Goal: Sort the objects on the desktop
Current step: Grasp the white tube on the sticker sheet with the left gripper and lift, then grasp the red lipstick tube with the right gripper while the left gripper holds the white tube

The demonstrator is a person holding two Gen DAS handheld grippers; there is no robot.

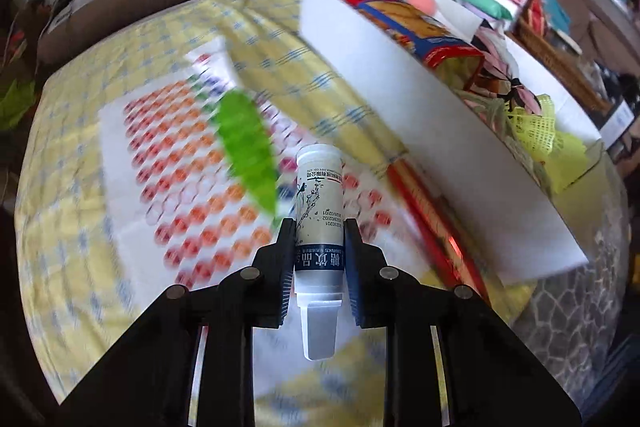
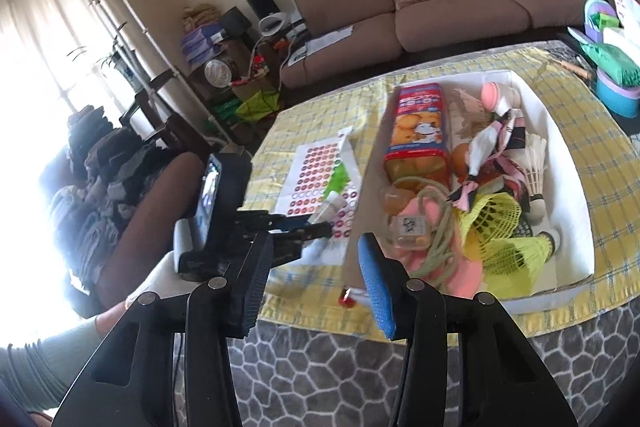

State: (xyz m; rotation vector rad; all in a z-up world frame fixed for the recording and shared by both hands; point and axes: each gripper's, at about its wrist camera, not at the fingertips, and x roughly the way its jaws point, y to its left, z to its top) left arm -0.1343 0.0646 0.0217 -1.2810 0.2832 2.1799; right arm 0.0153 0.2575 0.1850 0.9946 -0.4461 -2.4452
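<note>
left gripper grips the tube for sorting

the left gripper (image 1: 318,251) clamps a small white cylindrical labelled tube (image 1: 319,211) mid-body, likely for carrying. beyond lie a blurred green leaf-shaped piece (image 1: 246,151), a dotted sticker sheet (image 1: 168,147) and a white cardboard box (image 1: 400,91), probably its destination.

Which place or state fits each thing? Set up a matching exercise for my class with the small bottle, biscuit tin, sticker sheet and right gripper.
Column 1:
1. small bottle
2. biscuit tin
3. sticker sheet
4. right gripper

Column 2:
A. lying flat on the yellow cloth
B. open, with nothing between its fingers
C. clamped in the left gripper
D. inside the white box

Pairs: 1-C, 2-D, 3-A, 4-B
</note>
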